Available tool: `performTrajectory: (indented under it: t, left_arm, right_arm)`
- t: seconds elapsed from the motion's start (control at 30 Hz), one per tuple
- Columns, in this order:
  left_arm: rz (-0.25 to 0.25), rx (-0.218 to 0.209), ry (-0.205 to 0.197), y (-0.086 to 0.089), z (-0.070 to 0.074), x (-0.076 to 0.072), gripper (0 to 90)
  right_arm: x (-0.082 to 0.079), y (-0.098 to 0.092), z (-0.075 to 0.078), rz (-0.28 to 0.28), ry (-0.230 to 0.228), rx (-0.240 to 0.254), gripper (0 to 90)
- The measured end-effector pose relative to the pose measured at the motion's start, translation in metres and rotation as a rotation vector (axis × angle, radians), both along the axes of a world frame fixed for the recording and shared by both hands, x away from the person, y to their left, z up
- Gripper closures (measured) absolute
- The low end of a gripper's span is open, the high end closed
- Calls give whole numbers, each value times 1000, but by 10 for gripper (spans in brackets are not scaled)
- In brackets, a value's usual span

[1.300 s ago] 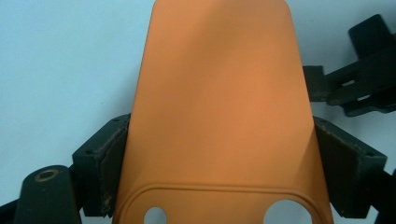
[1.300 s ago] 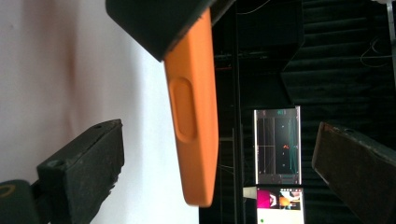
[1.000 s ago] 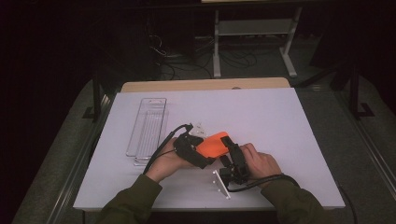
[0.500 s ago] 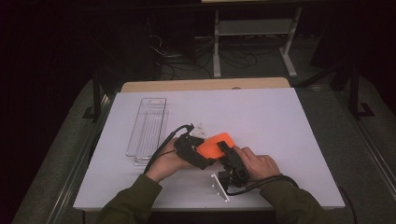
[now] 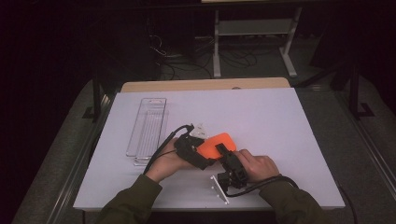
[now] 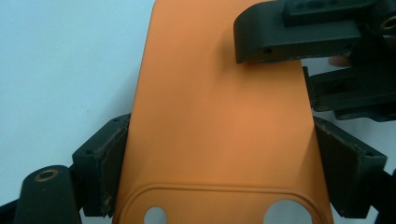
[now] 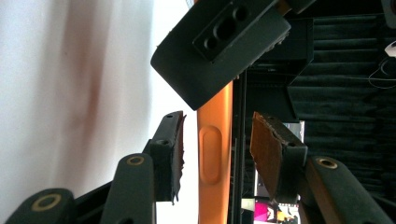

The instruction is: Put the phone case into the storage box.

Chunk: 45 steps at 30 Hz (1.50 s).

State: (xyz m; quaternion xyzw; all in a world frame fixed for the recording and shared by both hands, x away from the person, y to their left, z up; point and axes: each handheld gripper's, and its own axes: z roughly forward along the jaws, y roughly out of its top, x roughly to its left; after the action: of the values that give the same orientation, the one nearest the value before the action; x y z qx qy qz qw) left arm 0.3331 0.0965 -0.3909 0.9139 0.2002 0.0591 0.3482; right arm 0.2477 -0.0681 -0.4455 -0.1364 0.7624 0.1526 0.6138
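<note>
Clamping the orange phone case (image 6: 219, 126), the left gripper (image 5: 194, 151) aims its length up-right toward the closing, not-yet-touching right gripper (image 5: 229, 156).

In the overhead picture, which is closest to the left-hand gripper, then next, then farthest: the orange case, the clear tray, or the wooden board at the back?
From the left gripper:
1. Orange case: clamped in its jaws, mid-table.
2. Clear tray: to the left, slightly behind.
3. Wooden board: along the table's far edge.

From the high view, my hands and both grippers cover much of the orange phone case (image 5: 215, 143). In the left gripper view its lower end runs off the bottom edge. The small white piece (image 5: 219, 188) near my right wrist is too small to identify.
</note>
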Motion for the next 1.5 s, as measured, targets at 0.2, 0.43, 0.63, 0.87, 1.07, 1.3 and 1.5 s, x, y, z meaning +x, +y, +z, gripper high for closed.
performTrajectory:
  t: [0.2,0.43,0.63,0.87,1.07,1.3,1.5]
  left_arm:
    - [2,-3,1,0,0,0,151]
    - [21,-19,9,-1,-2,-1,151]
    - [23,-23,11,-1,-1,-1,151]
    - [14,-6,15,1,0,1,151]
    - [20,-39,49,3,1,3,149]
    - [21,-73,79,4,0,4,147]
    - [7,-90,81,6,2,4,146]
  right_arm:
    - [0,0,0,3,-11,-6,594]
    - [0,0,0,7,-7,-15,654]
    - [-1,0,0,12,-3,-21,700]
    - [-1,1,0,7,1,-26,729]
    - [-2,1,2,2,-17,-20,777]
    - [-3,1,4,-2,-9,-4,804]
    - [-3,1,6,0,-18,2,807]
